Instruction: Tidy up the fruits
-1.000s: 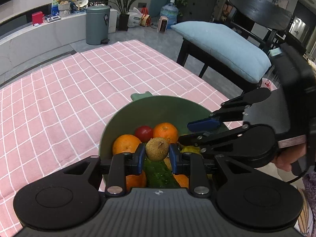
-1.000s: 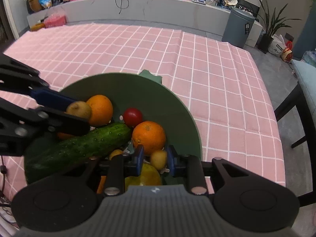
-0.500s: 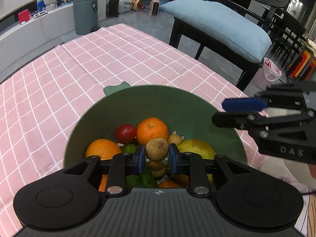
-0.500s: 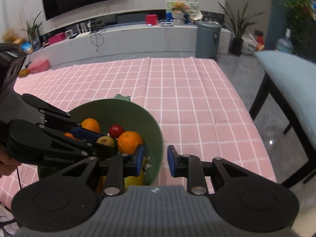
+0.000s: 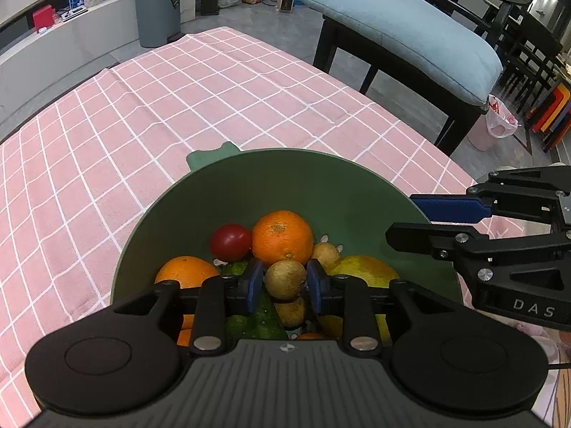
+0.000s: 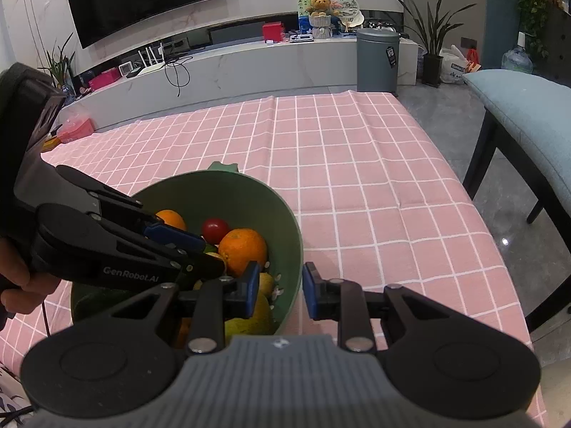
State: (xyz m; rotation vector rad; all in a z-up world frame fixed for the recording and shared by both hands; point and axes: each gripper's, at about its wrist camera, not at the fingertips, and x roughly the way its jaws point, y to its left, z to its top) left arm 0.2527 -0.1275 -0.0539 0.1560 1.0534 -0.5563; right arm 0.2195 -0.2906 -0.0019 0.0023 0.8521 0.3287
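Left claw (image 5: 285, 281) is clenched on a small brown fruit (image 5: 284, 280) right over the green bowl (image 5: 249, 178). Right claw (image 6: 278, 290) is released, holding nothing, by the rim. Nearly all fruit's already piled in; bench (image 6: 357, 178) looks bare, so I'd guess almost done.

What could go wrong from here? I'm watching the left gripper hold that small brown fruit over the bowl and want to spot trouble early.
1. The left gripper pinches the round brown fruit by its sides only; it may slip and drop onto the pile.
2. The green bowl is heaped; a dropped fruit might knock the tomato or orange loose.
3. The open right gripper straddles the bowl's rim and could nudge or tip it.
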